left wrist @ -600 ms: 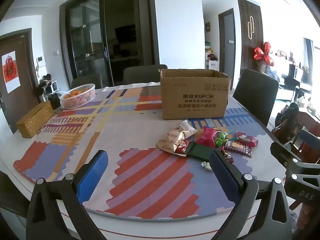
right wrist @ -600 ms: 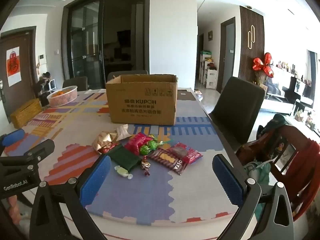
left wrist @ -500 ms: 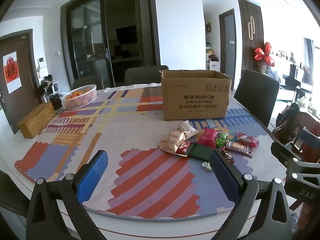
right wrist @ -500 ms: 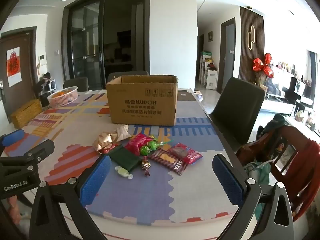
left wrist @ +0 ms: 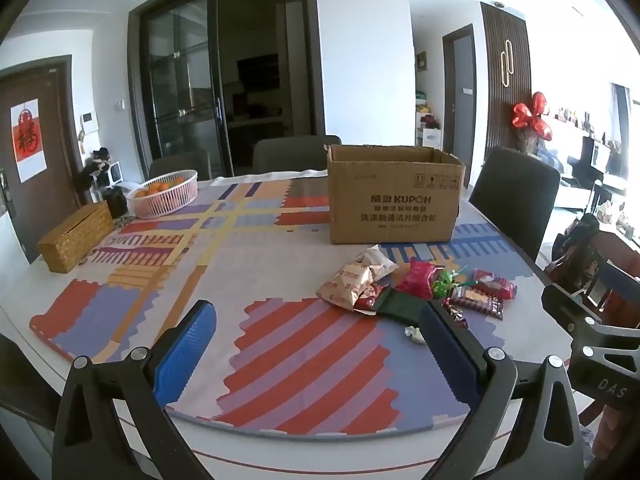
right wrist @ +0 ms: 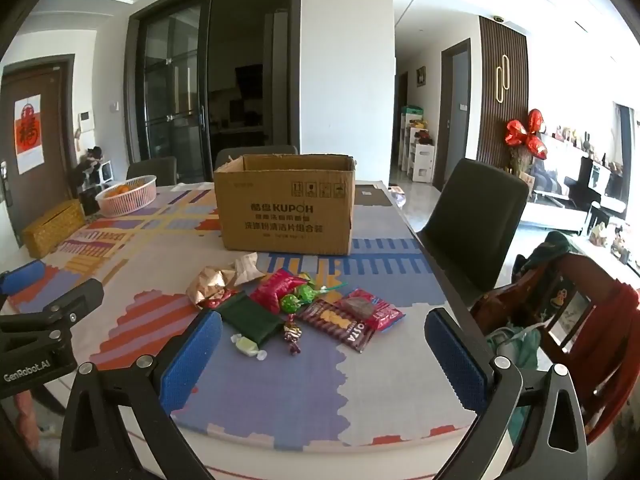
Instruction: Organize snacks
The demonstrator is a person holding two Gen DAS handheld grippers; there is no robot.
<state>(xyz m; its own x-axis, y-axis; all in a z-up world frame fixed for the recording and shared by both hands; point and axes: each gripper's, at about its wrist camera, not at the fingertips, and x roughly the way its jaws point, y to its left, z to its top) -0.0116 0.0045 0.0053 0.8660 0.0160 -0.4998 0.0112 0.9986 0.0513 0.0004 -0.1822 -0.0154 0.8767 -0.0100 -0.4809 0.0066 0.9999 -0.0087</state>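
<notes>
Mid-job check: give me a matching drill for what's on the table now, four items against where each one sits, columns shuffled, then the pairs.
Things:
1. cardboard box
2. white basket of oranges
3. pale green wrapped candy
4. woven box

Places:
A. nearest the right gripper, in front of the dark green packet
B. far left table edge, closer than the basket
C. behind the snack pile, open top
D. far left corner of the table

Pairs: 1-C, 2-D, 3-A, 4-B

Both wrist views low over table [left wrist: 280,248], facing box [right wrist: 285,204] (shared)
</notes>
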